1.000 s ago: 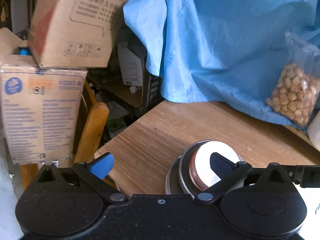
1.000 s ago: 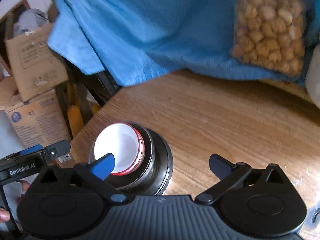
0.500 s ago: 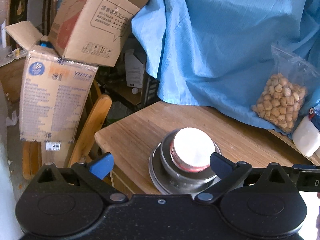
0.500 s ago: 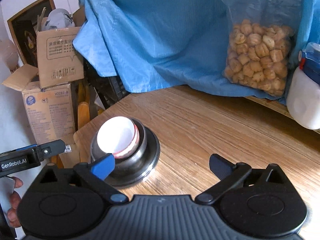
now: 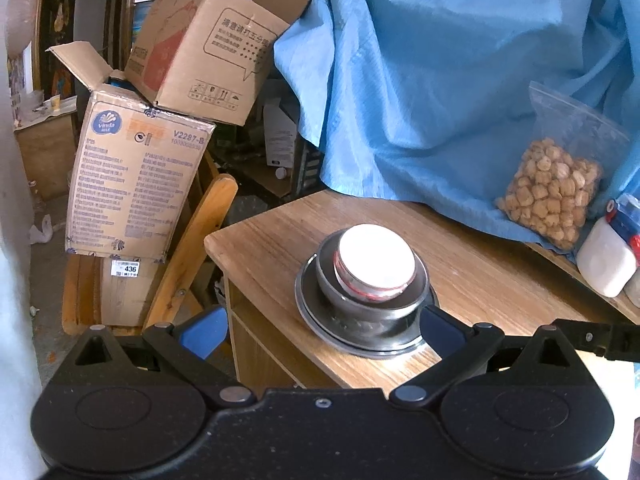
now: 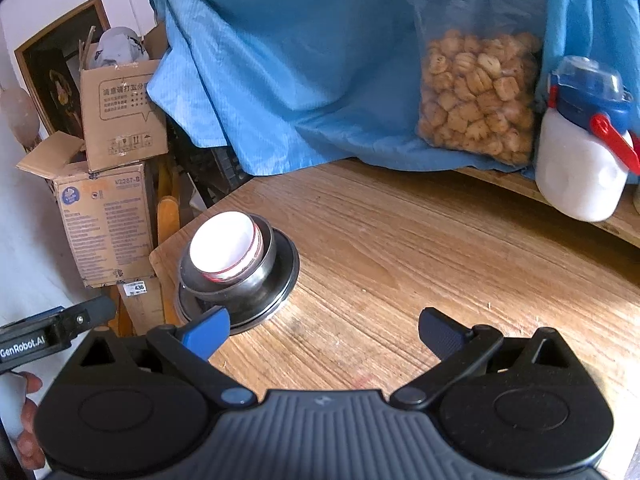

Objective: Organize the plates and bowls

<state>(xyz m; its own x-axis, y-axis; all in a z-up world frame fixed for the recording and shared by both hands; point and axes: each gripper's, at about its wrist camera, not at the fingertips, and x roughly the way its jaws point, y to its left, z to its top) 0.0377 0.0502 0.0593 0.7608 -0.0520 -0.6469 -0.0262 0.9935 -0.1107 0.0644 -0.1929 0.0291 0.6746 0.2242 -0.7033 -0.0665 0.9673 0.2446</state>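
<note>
A white bowl with a red rim band (image 5: 374, 262) (image 6: 226, 246) sits nested in a steel bowl (image 5: 368, 304) (image 6: 240, 280), which stands on a steel plate (image 5: 316, 320) (image 6: 288, 264) near the left corner of the wooden table (image 6: 400, 260). My left gripper (image 5: 320, 332) is open and empty, held back from the stack just off the table's near edge. My right gripper (image 6: 324, 332) is open and empty too, above the table to the right of the stack. Part of the left gripper body and a hand show at the right wrist view's lower left.
A blue cloth (image 5: 440, 80) (image 6: 300, 60) drapes behind the table. A clear bag of snacks (image 5: 552, 192) (image 6: 476, 96) and a white bottle with a blue-red cap (image 6: 580, 152) (image 5: 608, 256) stand at the back right. Stacked cardboard boxes (image 5: 136, 176) and a wooden chair (image 5: 192, 248) sit left of the table.
Both grippers have pulled back and up from the stacked bowls, so the stack looks smaller and farther. The bowls and plate have stayed in place.
</note>
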